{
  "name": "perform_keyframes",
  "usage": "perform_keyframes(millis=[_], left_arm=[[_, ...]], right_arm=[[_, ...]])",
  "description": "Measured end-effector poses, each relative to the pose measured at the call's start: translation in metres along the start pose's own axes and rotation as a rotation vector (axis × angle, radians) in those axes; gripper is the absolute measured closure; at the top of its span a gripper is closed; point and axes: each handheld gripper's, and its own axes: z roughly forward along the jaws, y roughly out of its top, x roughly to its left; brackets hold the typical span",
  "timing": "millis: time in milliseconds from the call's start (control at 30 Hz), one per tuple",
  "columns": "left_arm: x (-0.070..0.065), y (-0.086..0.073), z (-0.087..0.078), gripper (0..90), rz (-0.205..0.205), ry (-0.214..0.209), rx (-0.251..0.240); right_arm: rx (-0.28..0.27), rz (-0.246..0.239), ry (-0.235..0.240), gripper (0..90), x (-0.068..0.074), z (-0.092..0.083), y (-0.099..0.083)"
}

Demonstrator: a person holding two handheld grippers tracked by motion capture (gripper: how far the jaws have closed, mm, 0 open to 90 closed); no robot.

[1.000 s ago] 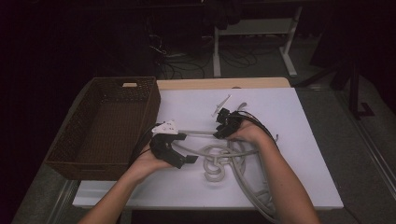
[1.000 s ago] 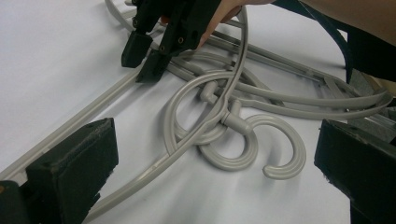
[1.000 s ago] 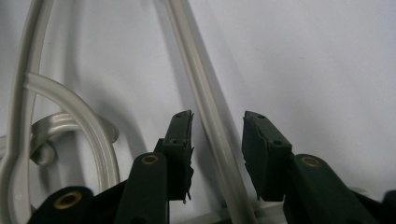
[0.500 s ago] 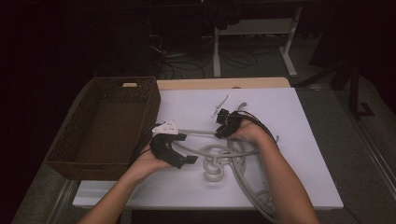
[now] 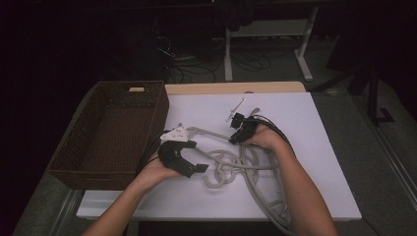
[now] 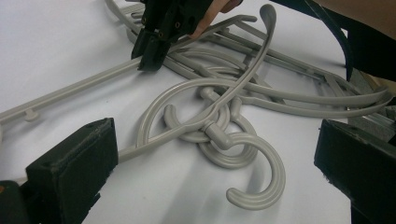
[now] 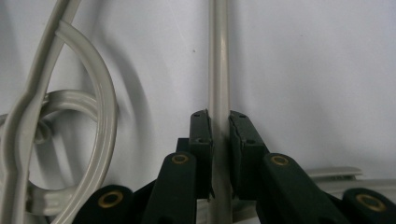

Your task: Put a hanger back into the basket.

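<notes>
Right claw (image 7: 219, 122) just closing, clamped on a hanger bar (image 7: 218, 56), left claw (image 5: 189, 157) apart beside the hanger pile (image 5: 231, 167), pile on white tabletop (image 5: 314, 147) right of the basket (image 5: 93, 162)

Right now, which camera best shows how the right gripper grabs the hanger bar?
The right gripper view: the right gripper pinches the grey hanger bar. The left gripper view shows it from afar; the high view shows it small.
</notes>
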Motion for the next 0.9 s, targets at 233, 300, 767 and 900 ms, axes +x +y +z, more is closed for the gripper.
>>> perform_keyframes(millis=[233, 300, 767, 900], left_arm=[[0.001, 0.0, 0.0, 0.0, -0.001, 0.002, 0.0], [0.001, -0.001, -0.001, 0.0, -0.003, 0.004, 0.001], [0.002, -0.003, 0.004, 0.0, -0.007, 0.002, 0.016], [0.002, -0.003, 0.004, 0.0, -0.008, 0.004, 0.015]], right_arm=[[-0.029, 0.083, -0.031, 80.1, -0.002, -0.011, -0.001], [-0.041, 0.103, -0.036, 80.1, -0.002, -0.015, -0.002], [-0.119, 0.386, -0.056, 80.2, 0.003, -0.037, -0.026], [-0.107, 0.463, -0.095, 80.1, 0.002, -0.035, -0.026]])
